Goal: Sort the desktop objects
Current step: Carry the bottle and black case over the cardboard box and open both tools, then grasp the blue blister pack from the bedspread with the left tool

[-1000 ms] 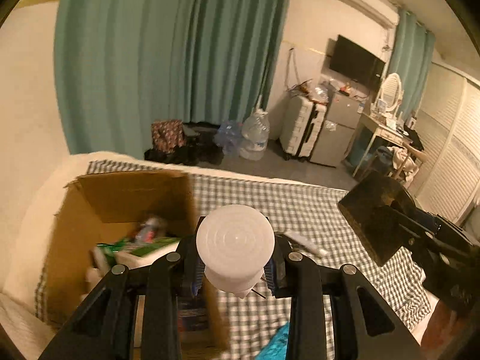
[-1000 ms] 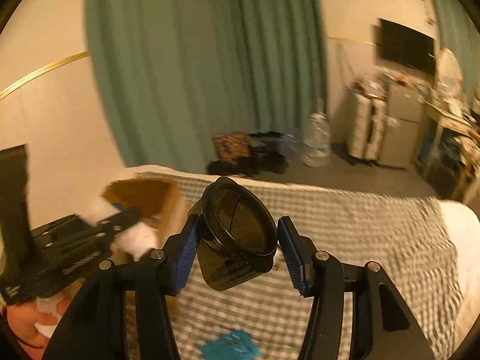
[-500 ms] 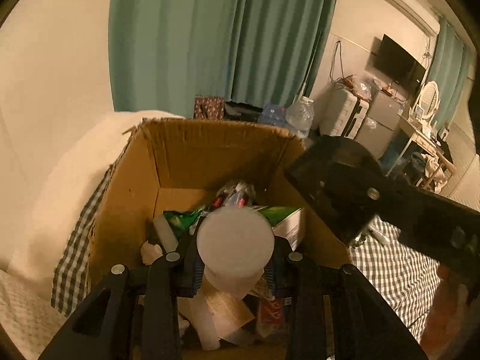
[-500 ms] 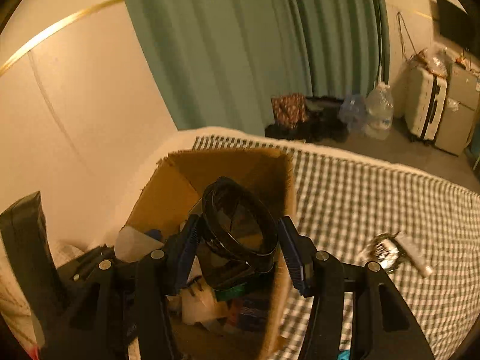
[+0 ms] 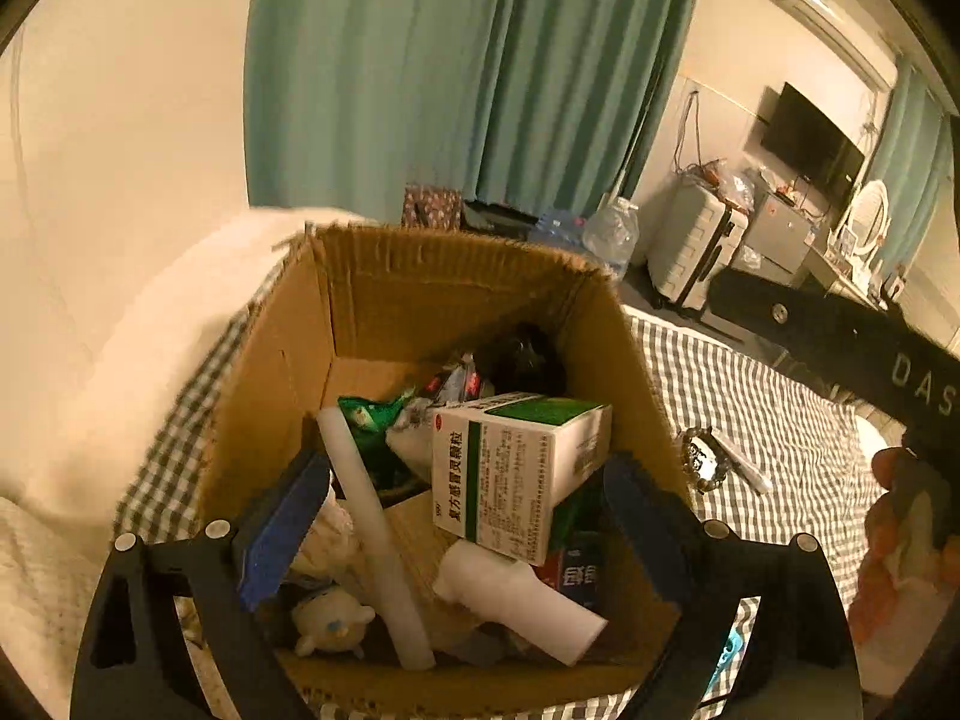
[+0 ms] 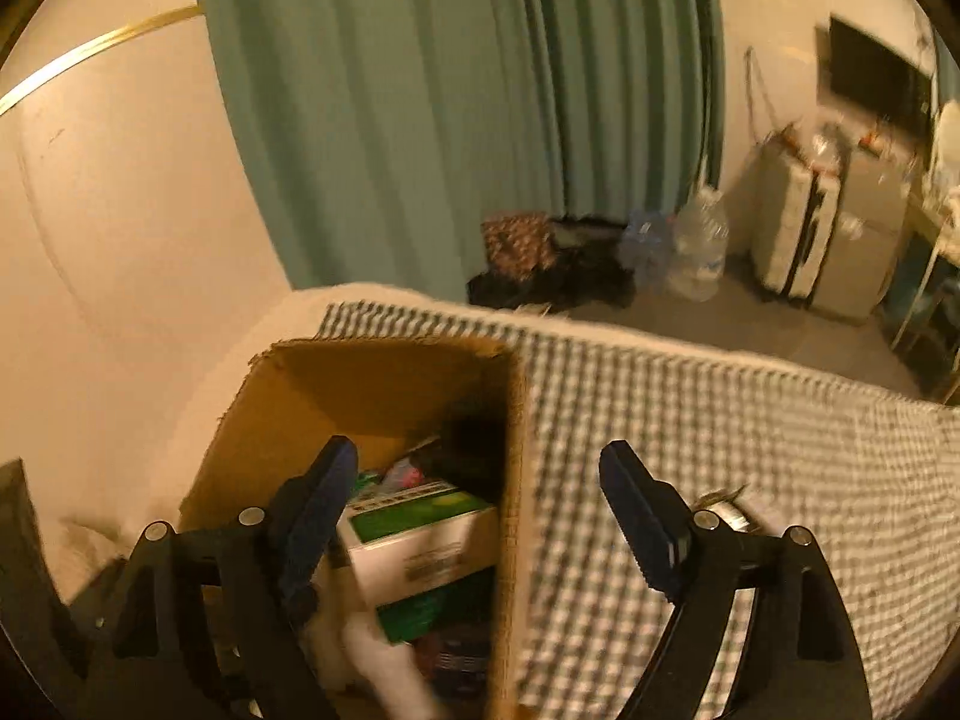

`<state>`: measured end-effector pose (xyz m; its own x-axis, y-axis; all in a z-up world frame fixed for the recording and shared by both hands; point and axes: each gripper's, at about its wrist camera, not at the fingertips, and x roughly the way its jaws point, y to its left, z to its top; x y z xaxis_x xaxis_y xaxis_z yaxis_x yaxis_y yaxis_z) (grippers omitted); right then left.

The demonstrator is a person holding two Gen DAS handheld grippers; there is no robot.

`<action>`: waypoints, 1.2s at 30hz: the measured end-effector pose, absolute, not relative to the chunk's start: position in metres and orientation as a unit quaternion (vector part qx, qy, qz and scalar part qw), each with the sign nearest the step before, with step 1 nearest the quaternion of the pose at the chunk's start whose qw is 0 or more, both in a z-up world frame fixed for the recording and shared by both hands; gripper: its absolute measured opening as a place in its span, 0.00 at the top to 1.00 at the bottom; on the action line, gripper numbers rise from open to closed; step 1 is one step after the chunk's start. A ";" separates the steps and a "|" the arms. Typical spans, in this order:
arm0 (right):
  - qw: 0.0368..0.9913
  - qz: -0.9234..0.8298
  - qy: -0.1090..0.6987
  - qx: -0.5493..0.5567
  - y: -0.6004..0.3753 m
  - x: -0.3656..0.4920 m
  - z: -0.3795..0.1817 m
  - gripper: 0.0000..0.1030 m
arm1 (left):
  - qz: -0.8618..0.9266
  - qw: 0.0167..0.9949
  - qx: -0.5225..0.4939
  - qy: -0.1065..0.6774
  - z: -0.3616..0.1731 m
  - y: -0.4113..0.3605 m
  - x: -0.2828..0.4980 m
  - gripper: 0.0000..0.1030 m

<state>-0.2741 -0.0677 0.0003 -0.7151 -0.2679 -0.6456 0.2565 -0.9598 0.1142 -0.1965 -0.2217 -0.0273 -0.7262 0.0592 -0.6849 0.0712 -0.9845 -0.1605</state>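
Note:
An open cardboard box [image 5: 282, 372] stands on the checked cloth and holds several things: a white and green medicine carton [image 5: 510, 468], a white jar [image 5: 516, 606] lying on its side, a white tube [image 5: 372, 534], a dark cup [image 5: 522, 354] at the back. My left gripper [image 5: 468, 504] is open and empty above the box. My right gripper [image 6: 480, 486] is open and empty over the box's right wall [image 6: 510, 480]. A bead bracelet [image 5: 699, 459] and a white stick [image 5: 741, 462] lie on the cloth right of the box.
The checked cloth [image 6: 720, 420] covers a bed that reaches to the right. A teal item [image 5: 723, 657] lies at the front edge. The right tool's black body [image 5: 840, 336] crosses the left view's right side. Curtains, suitcase and water bottles stand beyond the bed.
Both grippers have opened. The white jar has left my left gripper and lies in the box. The dark cup has left my right gripper and sits at the back of the box.

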 end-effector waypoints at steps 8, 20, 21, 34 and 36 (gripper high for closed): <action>0.084 -0.944 0.015 0.318 0.018 -0.233 0.009 0.13 | -0.938 -0.062 0.339 0.024 -0.001 -0.125 -0.157 0.00; -0.005 -0.936 -0.033 0.350 0.161 -0.200 -0.039 0.13 | -0.912 -0.038 0.408 -0.008 -0.091 0.004 -0.142 0.00; -0.007 -0.935 -0.038 0.352 0.171 -0.199 -0.043 0.13 | -0.912 -0.036 0.409 -0.012 -0.097 0.009 -0.141 0.00; -0.037 -0.916 -0.137 0.374 0.247 -0.211 -0.085 0.13 | -0.847 -0.015 0.530 -0.045 -0.201 0.033 -0.157 0.00; -0.038 -0.915 -0.139 0.378 0.251 -0.214 -0.087 0.13 | -0.842 -0.018 0.538 -0.024 -0.209 0.029 -0.161 0.00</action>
<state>-0.2144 0.2510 -0.0866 -0.7116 -0.0353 -0.7017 -0.1748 -0.9584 0.2255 -0.1606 0.0293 -0.2086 -0.4197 0.0052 -0.9077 -0.0569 -0.9982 0.0206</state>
